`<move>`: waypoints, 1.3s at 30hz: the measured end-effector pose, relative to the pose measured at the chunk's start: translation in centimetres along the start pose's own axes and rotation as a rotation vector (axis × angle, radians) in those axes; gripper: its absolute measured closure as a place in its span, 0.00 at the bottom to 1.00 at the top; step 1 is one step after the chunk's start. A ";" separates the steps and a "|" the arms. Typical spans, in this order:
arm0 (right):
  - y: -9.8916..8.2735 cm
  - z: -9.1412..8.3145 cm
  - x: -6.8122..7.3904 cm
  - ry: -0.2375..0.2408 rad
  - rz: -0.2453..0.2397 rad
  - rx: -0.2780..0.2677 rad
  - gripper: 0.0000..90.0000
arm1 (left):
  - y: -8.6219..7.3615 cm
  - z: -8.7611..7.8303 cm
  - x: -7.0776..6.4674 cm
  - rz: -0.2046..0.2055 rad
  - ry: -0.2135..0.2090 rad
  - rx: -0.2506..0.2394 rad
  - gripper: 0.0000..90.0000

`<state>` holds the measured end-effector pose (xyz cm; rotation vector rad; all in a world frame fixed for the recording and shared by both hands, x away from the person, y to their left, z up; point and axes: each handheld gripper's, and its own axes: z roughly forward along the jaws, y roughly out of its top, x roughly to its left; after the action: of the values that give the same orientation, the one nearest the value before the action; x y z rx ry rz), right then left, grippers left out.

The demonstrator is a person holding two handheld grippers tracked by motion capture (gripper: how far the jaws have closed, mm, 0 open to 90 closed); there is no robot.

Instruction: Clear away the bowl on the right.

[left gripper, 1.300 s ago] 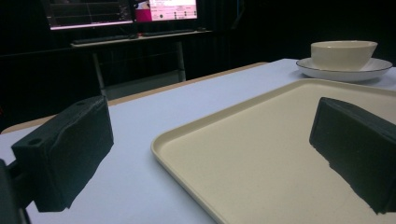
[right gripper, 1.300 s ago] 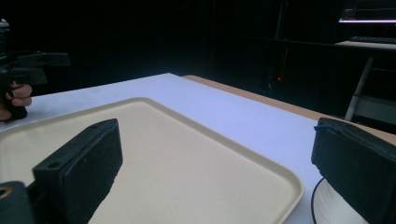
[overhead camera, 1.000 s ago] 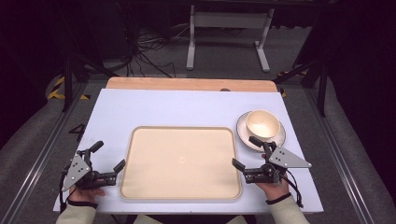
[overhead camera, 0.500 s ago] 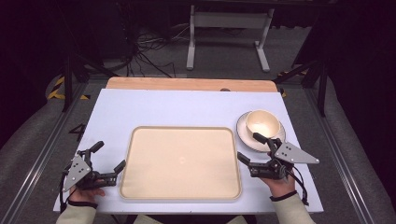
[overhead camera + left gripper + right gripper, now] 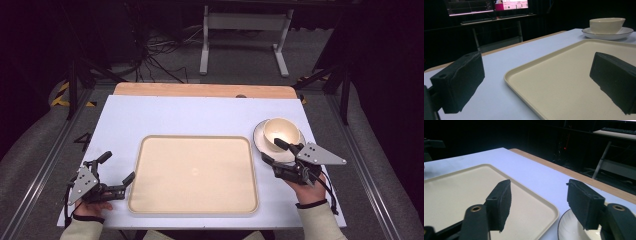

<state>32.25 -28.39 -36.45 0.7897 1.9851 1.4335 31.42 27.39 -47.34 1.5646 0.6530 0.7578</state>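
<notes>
A beige tray [image 5: 192, 172] lies bare in the middle of the white table [image 5: 190, 115]. To its right a cream bowl [image 5: 278, 134] stands on a white plate [image 5: 259, 139]. My right gripper [image 5: 270, 150] hovers at the plate's near edge. Its jaws have just been closing, a gap remains and nothing is between them. In the right gripper view the jaws [image 5: 539, 205] straddle the tray's corner [image 5: 549, 207] and the plate's rim [image 5: 569, 225]. My left gripper [image 5: 119, 166] rests open at the tray's left edge. The left gripper view looks across the tray [image 5: 564, 75] to the bowl [image 5: 606, 25].
A wooden strip [image 5: 200, 90] runs along the table's far edge. Behind it, a white metal stand [image 5: 245, 30] and cables [image 5: 150, 55] sit on the floor. Metal rails [image 5: 45, 170] flank the table. Lit monitors [image 5: 486, 5] glow on a far desk.
My right gripper has risen and moved right, closer to the plate, and its jaws have narrowed. The left gripper, tray and bowl have not moved.
</notes>
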 end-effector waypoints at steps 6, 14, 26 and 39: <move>0.7 -0.1 -0.9 -0.005 0.004 0.040 0.48 | 0.0 0.0 0.0 0.000 0.001 0.000 0.00; 1.2 0.1 -2.8 -0.011 0.002 0.076 0.49 | 0.0 0.0 0.0 -0.003 0.001 0.000 0.00; 2.0 -0.3 -5.5 -0.048 0.057 0.118 0.50 | -0.1 0.0 0.1 -0.006 -0.001 0.002 0.00; 2.3 -0.3 -8.4 -0.126 0.071 0.165 0.50 | -0.1 0.0 0.0 -0.003 -0.009 0.006 0.00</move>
<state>37.94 -34.15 -33.37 1.0061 2.0138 1.2373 31.46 27.40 -47.41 1.5712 0.6515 0.7474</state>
